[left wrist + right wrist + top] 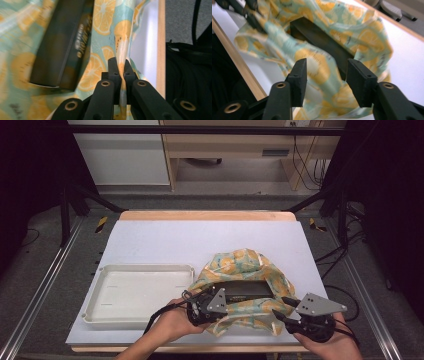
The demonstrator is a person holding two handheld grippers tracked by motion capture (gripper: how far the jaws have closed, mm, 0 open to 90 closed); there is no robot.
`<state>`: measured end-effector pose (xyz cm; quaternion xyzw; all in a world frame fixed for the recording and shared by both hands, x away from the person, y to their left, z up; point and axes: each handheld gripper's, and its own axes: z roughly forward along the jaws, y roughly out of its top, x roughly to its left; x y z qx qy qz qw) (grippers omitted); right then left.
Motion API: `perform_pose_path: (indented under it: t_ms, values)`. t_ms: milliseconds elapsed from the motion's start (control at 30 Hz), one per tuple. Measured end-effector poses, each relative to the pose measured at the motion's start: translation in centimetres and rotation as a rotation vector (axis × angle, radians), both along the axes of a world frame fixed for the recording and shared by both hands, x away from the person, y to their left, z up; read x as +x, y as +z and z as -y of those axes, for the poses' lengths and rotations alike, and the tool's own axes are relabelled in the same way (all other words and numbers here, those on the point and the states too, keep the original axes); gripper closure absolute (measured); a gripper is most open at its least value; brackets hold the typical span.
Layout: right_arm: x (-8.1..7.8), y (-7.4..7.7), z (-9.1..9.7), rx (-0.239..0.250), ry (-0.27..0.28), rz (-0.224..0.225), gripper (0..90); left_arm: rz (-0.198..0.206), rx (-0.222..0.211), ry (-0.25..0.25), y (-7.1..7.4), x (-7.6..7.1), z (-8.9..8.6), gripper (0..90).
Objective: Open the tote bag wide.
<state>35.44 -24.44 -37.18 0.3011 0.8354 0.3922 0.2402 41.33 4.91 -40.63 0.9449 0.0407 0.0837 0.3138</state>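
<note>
A teal cloth printed with orange slices lies crumpled at the front right of the white table. A dark flat box rests in its folds. My left gripper is at the cloth's front left edge. In the left gripper view the jaws are shut on a fold of the cloth, with the box to their left. My right gripper is at the cloth's front right. Its jaws stand open just over the cloth, with the box beyond them.
A shallow white tray sits empty at the front left of the table, right beside the left hand. The table's wooden front edge runs just under both hands. Bare white surface stretches behind the cloth and the tray.
</note>
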Motion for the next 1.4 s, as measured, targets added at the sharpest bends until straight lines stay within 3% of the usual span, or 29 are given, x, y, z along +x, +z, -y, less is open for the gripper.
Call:
perform_pose_path:
  t_ms: [167, 233, 267, 300, 367, 400, 467, 500, 567, 633, 667, 700, 733, 800, 833, 867, 1067, 1267, 1400]
  values:
    - [1.1, 0.9, 0.3, -0.017, -0.035, 0.009, 45.1, -0.008, 0.000, -0.006, -0.3, -0.4, 0.0, 90.0]
    - [2.3, 1.0, 0.4, -0.035, -0.070, 0.010, 41.7, -0.006, -0.001, -0.008, -0.3, -0.6, 0.0, 90.0]
    - [3.9, 0.9, 0.4, -0.055, -0.113, 0.004, 38.8, -0.002, 0.001, -0.012, -0.3, -0.7, 0.0, 90.0]
    - [3.9, 0.9, 0.4, -0.055, -0.113, 0.004, 38.8, 0.001, 0.004, -0.011, -0.3, -0.8, -0.1, 90.0]
    - [6.5, 0.3, 0.4, -0.077, -0.166, -0.037, 35.3, 0.000, -0.005, -0.014, -0.3, -1.0, -0.2, 90.0]
    - [6.5, 0.3, 0.4, -0.077, -0.166, -0.037, 35.3, 0.001, -0.006, -0.014, -0.2, -1.1, -0.2, 90.0]
    - [9.0, -0.6, 0.1, -0.100, -0.191, -0.095, 33.6, 0.002, -0.012, -0.014, -0.2, -1.3, -0.3, 90.0]
    - [9.0, -0.6, 0.1, -0.100, -0.191, -0.095, 33.6, 0.005, -0.015, -0.013, -0.2, -1.3, -0.3, 90.0]
    - [10.6, -1.6, -0.3, -0.127, -0.217, -0.141, 33.5, 0.005, -0.024, -0.018, -0.1, -1.5, -0.3, 90.0]
    - [11.0, -1.9, -0.4, -0.138, -0.225, -0.163, 36.7, 0.001, -0.024, -0.021, -0.1, -1.7, -0.3, 90.0]
    - [11.4, -2.4, -0.5, -0.177, -0.228, -0.182, 52.4, -0.006, -0.024, -0.029, -0.1, -1.9, -0.4, 90.0]
    - [11.4, -2.4, -0.5, -0.177, -0.228, -0.182, 52.4, -0.006, -0.024, -0.029, -0.1, -1.9, -0.4, 90.0]
    - [11.4, -2.6, -0.4, -0.205, -0.239, -0.204, 67.4, -0.008, -0.023, -0.034, -0.1, -2.1, -0.5, 90.0]
    - [11.4, -2.8, -0.1, -0.229, -0.248, -0.219, 79.0, -0.007, -0.024, -0.035, -0.2, -2.2, -0.5, 90.0]
    - [11.4, -2.8, -0.1, -0.229, -0.248, -0.219, 79.0, -0.010, -0.017, -0.038, -0.3, -2.2, -0.4, 90.0]
    - [11.5, -3.0, 0.4, -0.250, -0.262, -0.237, 87.2, -0.010, -0.017, -0.039, -0.5, -2.3, -0.3, 90.0]
    - [12.2, -4.2, 2.5, -0.262, -0.324, -0.273, 89.2, -0.016, 0.001, -0.046, -1.3, -2.4, -0.2, 90.0]
    - [12.9, -5.3, 3.5, -0.257, -0.352, -0.279, 89.5, -0.031, 0.032, -0.053, -1.8, -2.4, -0.4, 90.0]
    - [13.2, -5.9, 4.3, -0.232, -0.373, -0.291, 89.6, -0.034, 0.045, -0.053, -2.1, -2.4, -0.8, 90.0]
